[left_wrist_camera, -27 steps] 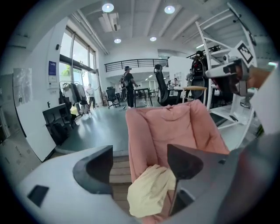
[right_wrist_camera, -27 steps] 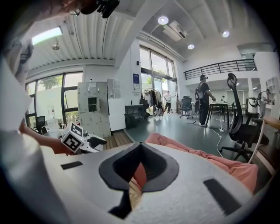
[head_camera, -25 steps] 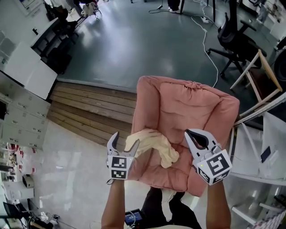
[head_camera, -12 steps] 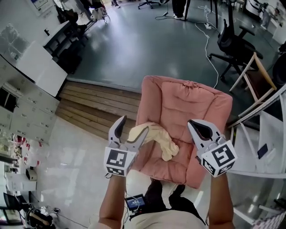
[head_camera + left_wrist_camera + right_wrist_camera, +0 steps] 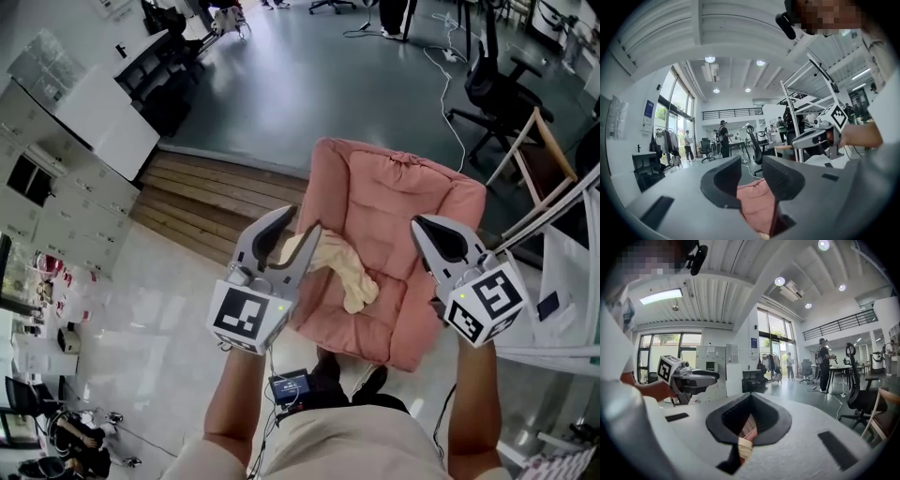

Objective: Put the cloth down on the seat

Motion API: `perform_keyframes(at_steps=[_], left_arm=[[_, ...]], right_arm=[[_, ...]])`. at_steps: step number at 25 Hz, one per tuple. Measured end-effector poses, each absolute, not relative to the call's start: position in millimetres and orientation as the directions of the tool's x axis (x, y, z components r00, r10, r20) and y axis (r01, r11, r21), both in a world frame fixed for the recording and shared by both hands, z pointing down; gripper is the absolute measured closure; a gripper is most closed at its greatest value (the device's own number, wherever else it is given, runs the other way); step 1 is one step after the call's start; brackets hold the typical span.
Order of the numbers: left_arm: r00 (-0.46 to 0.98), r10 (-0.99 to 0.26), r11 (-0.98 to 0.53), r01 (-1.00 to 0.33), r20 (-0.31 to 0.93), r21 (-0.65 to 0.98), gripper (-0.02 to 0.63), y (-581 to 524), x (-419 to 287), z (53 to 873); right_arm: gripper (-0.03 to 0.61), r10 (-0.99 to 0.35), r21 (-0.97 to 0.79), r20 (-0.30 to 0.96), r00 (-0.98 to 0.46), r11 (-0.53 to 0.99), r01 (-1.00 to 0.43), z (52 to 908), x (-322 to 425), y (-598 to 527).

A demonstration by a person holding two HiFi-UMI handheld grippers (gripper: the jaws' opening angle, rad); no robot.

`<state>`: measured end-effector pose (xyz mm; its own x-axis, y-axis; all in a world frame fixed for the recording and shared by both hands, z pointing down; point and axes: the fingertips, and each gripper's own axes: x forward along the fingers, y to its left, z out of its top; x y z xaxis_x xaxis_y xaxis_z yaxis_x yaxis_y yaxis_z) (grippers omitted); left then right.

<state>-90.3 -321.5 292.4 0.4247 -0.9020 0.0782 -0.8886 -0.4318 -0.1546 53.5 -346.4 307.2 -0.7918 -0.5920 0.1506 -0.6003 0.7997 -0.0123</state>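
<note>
Cloth (image 5: 339, 270): cream, crumpled, lying loose on the pink seat (image 5: 398, 211), ahead of and below both claws, in the same spot as a second ago.
Left gripper (image 5: 298, 222): lifted and drawn back since then. Its jaws are closing on nothing, with only the seat showing through the gap.
Right gripper (image 5: 427, 228): jaws together, empty, likewise raised.
Judgement: the cloth is released and the placement looks done.

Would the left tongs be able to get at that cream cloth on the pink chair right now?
Probably yes. The left tongs hover right beside the cloth on the pink chair, and nothing blocks the way. They are closing with nothing between them, though, so they would likely need to open again first.
</note>
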Motion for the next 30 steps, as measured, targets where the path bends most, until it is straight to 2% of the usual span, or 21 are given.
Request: perform_keyframes(at_steps=[4, 6, 14, 18, 30], left_arm=[[0.467, -0.883, -0.467, -0.873, 0.037, -0.139, 0.566, -293.3, -75.4, 262.7], [0.499, -0.866, -0.498, -0.859, 0.02, -0.122, 0.591, -278.3, -66.3, 250.7], [0.548, -0.835, -0.54, -0.834, -0.058, -0.113, 0.604, -235.0, -42.5, 206.7], [0.566, -0.823, -0.558, -0.821, -0.051, -0.119, 0.604, -217.3, -33.3, 196.7], [0.561, -0.826, -0.55, -0.824, -0.062, -0.135, 0.604, -197.6, -21.6, 184.6]], right_arm=[[0.586, -0.562, -0.048, 0.133, -0.817, 0.819, -0.571, 285.5, 54.1, -322.9], [0.586, -0.546, -0.045, 0.127, -0.828, 0.831, -0.554, 274.7, 53.2, -308.6], [0.588, -0.507, 0.012, 0.107, -0.855, 0.861, -0.509, 233.2, 57.4, -260.0], [0.589, -0.505, 0.064, 0.12, -0.854, 0.863, -0.501, 222.0, 62.0, -240.7], [0.589, -0.507, 0.077, 0.117, -0.854, 0.862, -0.501, 211.7, 78.2, -214.9]])
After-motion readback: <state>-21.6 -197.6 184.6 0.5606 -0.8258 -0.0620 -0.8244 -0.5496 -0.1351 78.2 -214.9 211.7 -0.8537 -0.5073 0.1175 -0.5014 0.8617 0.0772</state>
